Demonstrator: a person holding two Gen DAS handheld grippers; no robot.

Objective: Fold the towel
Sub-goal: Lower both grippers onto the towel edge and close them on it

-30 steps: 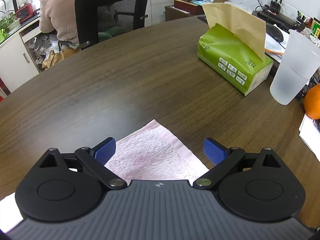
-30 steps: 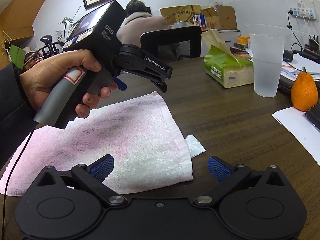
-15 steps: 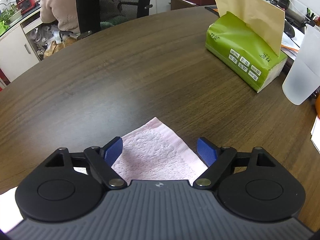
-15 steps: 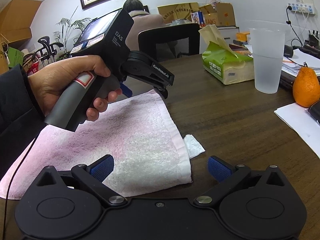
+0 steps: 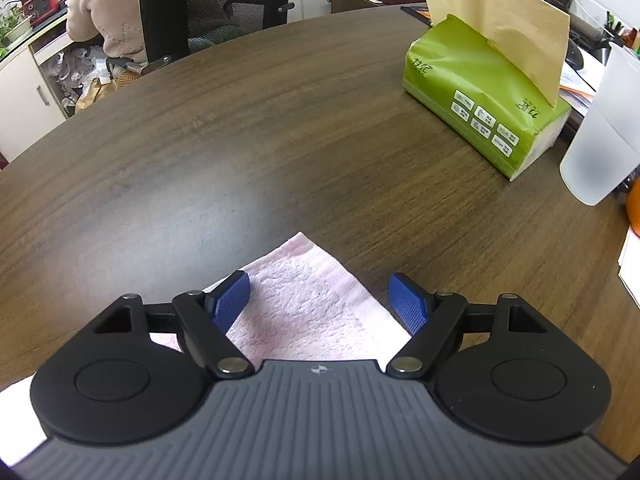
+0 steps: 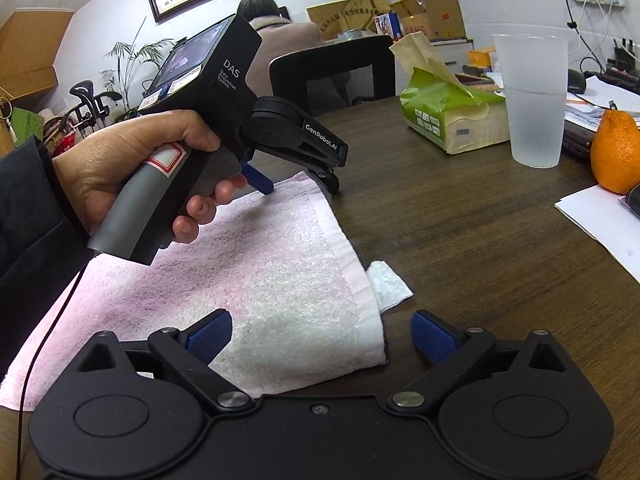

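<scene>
A pink towel (image 6: 260, 264) lies flat on the dark wooden table (image 6: 460, 220). In the right wrist view a hand holds my left gripper (image 6: 298, 184) tilted down over the towel's far right corner, its tips at the cloth. Seen from the left wrist, that corner (image 5: 304, 304) lies between the blue pads (image 5: 232, 304) of the left gripper (image 5: 320, 292); the jaws are closing, with the pads still apart from the cloth. My right gripper (image 6: 320, 332) straddles the towel's near right corner, its jaws closing too, pads clear of it.
A small white scrap (image 6: 390, 286) pokes out beside the towel's right edge. A green tissue pack (image 6: 444, 120), a frosted plastic cup (image 6: 534, 104), an orange (image 6: 614, 152) and papers (image 6: 600, 220) stand to the right. A person sits in a black chair (image 5: 216, 4) behind the table.
The left gripper's jaws have narrowed around the towel's far corner and it has dipped closer to the cloth. The right gripper's jaws have narrowed slightly. The towel has not moved.
</scene>
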